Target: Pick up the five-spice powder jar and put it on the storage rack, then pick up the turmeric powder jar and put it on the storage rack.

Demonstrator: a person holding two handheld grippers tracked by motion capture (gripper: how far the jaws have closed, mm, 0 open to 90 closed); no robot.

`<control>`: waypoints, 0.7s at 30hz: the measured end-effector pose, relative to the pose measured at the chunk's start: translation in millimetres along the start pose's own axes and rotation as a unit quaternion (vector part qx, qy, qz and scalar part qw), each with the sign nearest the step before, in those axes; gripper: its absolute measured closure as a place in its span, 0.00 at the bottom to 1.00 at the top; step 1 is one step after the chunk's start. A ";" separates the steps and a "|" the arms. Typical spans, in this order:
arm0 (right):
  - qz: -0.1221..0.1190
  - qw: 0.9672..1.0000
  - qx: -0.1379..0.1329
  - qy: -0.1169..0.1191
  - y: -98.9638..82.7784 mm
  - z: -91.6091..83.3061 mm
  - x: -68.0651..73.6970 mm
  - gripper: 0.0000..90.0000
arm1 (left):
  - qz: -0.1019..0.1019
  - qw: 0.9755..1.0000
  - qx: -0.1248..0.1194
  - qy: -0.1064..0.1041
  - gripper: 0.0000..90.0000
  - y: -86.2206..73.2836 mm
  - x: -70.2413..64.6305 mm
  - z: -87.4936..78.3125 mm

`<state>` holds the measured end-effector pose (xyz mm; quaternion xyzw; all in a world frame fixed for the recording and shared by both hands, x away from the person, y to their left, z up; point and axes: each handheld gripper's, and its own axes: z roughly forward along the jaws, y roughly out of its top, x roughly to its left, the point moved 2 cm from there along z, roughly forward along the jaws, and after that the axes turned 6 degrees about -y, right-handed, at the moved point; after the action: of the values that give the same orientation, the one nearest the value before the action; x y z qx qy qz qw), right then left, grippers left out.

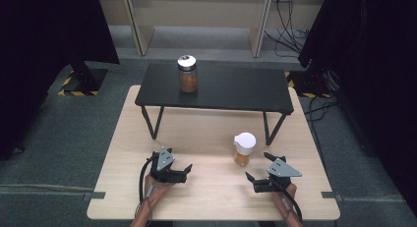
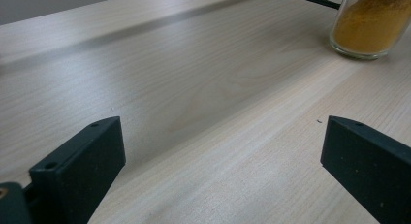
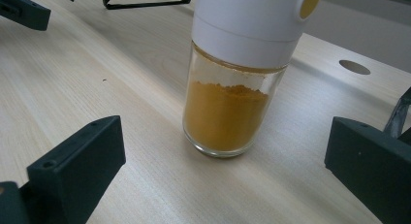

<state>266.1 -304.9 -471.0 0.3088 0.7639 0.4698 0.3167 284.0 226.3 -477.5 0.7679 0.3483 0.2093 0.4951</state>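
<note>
A glass spice jar (image 3: 228, 112) with a white cap is standing upright on the tabletop (image 1: 206, 187), roughly half full of orange-yellow powder.

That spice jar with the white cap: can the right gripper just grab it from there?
Probably yes. The spice jar stands upright just ahead of the open right gripper, apart from it, with bare table between.

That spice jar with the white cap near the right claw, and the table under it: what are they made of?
The spice jar looks like clear glass: its orange-yellow powder shows through and the thick base glints. Its white cap seems smooth matte plastic, though that is a guess. The table shows pale wood grain, either real wood or a printed laminate.
</note>
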 end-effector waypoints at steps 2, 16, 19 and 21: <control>-0.001 1.000 0.000 0.001 0.0 0.0 -0.1 0.01 | -0.001 1.000 0.000 0.000 0.01 0.1 0.2 0.1; 0.001 1.000 -0.001 0.000 -0.3 -0.1 -0.3 0.01 | 0.000 1.000 0.002 -0.001 0.02 0.5 -0.4 0.4; 0.001 1.000 -0.002 0.000 -0.4 -0.1 -0.4 0.01 | 0.000 1.000 0.001 0.000 0.02 0.4 -0.3 0.4; 0.001 1.000 -0.001 0.001 -0.2 0.0 -0.3 0.01 | -0.002 1.000 0.001 -0.001 0.01 0.3 0.1 0.3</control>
<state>266.3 -305.2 -471.2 0.3086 0.7635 0.4712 0.3160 284.4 226.1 -477.3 0.7676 0.3499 0.2075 0.4952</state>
